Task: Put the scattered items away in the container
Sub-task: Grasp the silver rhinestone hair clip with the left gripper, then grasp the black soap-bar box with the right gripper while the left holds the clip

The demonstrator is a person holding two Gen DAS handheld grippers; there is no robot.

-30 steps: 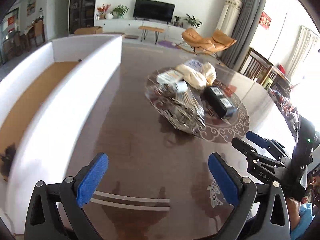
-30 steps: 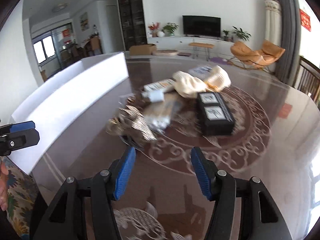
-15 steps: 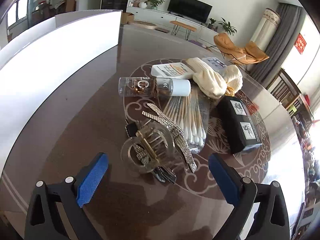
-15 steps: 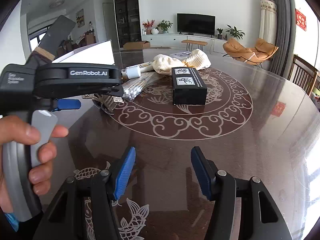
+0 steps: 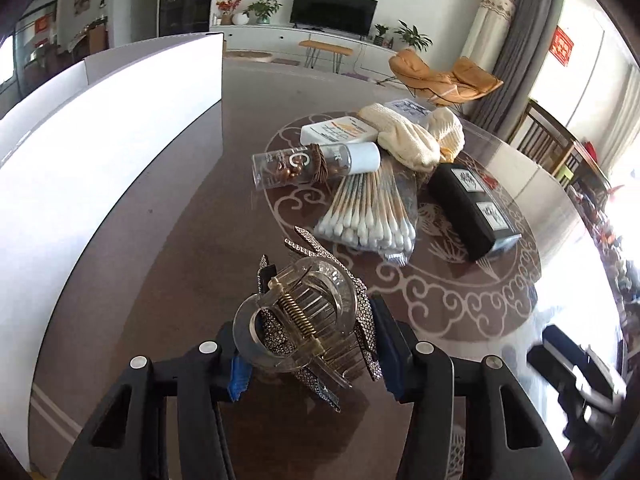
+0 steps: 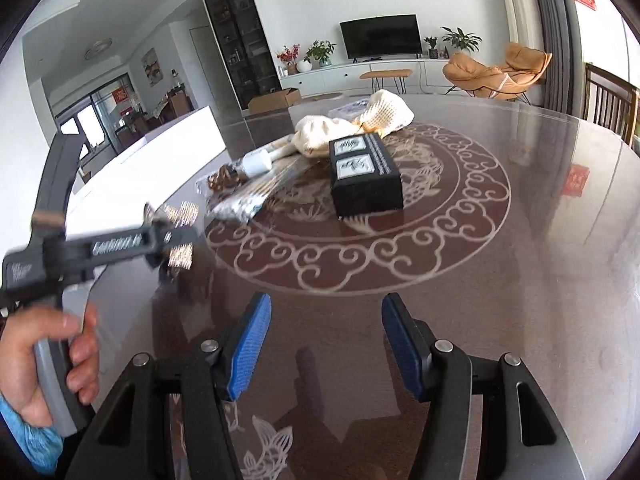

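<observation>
My left gripper (image 5: 308, 354) is closing its blue-padded jaws around the clear plastic hair claw clip (image 5: 298, 320) and the rhinestone-studded barrettes (image 5: 362, 312) tangled under it. The pads sit against the bundle's two sides. The clip's brass spring runs diagonally, from near my left pad toward the lower right, and its comb teeth fan to the right. The barrettes' long axes point away from me, toward the middle of the table.

Beyond it a transparent bottle with a white cap (image 5: 316, 160) lies on its side, cap toward the right. A clear bag of cotton swabs (image 5: 370, 216) has its white tips toward me. A matte black rectangular box (image 5: 472, 210) lies slanted, beside the cream knitted cloth (image 5: 412, 140) and a flat white tube (image 5: 340, 130).

All rest on the glossy dark brown table (image 5: 180, 248) with its pale scroll medallion. The white cardboard container (image 5: 100, 152) stands along the table's left edge. My right gripper (image 6: 326, 344) is apart and holds nothing, over bare tabletop near the near edge. Behind is a living room with a television and an orange chair.
</observation>
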